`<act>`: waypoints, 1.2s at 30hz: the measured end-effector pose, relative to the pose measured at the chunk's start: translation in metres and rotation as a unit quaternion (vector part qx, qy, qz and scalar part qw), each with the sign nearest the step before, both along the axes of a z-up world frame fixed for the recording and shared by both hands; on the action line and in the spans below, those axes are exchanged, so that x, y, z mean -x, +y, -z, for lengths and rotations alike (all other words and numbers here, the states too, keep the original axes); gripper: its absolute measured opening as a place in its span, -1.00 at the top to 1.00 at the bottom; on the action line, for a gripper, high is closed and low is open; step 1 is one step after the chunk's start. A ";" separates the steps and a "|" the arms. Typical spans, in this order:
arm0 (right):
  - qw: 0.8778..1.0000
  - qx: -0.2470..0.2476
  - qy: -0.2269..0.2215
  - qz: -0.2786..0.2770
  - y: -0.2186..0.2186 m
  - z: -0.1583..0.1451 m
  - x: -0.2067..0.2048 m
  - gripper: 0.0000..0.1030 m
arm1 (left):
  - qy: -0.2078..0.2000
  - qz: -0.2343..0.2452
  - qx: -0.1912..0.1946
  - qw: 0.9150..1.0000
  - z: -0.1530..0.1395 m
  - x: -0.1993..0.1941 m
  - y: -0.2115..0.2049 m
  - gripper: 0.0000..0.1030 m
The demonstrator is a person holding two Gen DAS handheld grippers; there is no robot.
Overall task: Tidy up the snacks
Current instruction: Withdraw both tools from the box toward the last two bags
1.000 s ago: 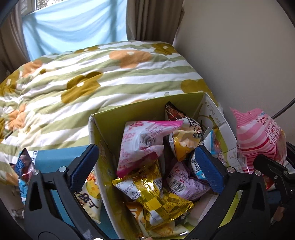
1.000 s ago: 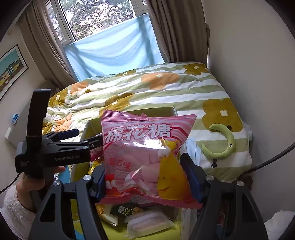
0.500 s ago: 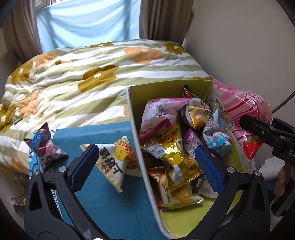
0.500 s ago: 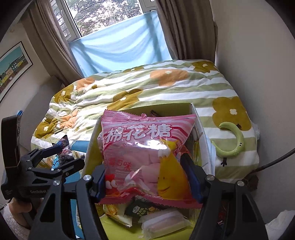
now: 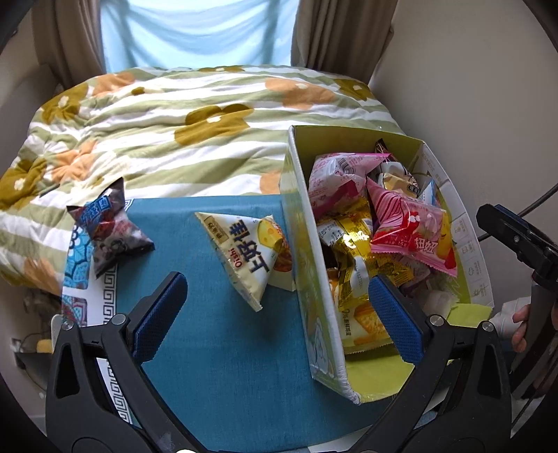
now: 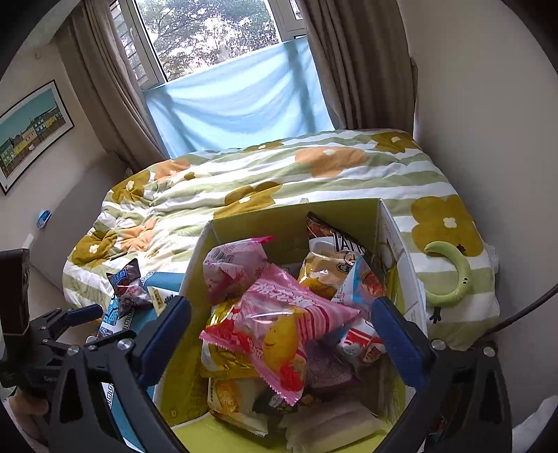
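A marshmallow bag (image 6: 279,334) lies atop the snacks in the cardboard box (image 6: 195,275) before me; left of it on the table (image 5: 223,348), a chip packet (image 5: 244,254) leans against the box wall, a dark packet (image 5: 108,226) farther left.

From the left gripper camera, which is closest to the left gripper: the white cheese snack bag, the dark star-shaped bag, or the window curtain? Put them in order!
1. White cheese snack bag: just ahead of the left gripper, on the blue cloth.
2. Dark star-shaped bag: farther, at the cloth's left edge.
3. Window curtain: farthest, beyond the bed.
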State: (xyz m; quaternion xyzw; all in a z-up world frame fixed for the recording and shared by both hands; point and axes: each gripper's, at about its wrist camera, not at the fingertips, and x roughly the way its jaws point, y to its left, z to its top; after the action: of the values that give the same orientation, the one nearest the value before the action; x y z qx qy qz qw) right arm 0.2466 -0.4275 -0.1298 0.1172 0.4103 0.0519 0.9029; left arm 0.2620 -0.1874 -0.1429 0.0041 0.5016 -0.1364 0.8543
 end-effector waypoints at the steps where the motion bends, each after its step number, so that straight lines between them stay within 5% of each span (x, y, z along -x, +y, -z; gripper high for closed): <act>1: 1.000 0.002 0.001 -0.006 0.001 0.000 0.003 -0.99 | -0.002 -0.003 0.000 1.000 -0.001 0.004 0.003 -1.00; 22: 0.994 0.011 -0.045 -0.101 0.067 -0.030 0.014 -0.99 | -0.045 -0.132 -0.004 0.990 -0.035 0.059 0.107 -1.00; 36: 0.996 0.045 -0.036 -0.066 0.179 -0.026 -0.009 -0.99 | -0.032 -0.101 0.019 0.994 -0.025 -0.002 0.222 -1.00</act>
State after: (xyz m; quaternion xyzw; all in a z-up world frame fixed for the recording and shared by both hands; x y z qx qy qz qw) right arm 0.2561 -0.2483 -0.1042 0.0471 0.3867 0.0968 0.9159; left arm 0.2643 0.0349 -0.1182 -0.0590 0.4691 -0.0586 0.8792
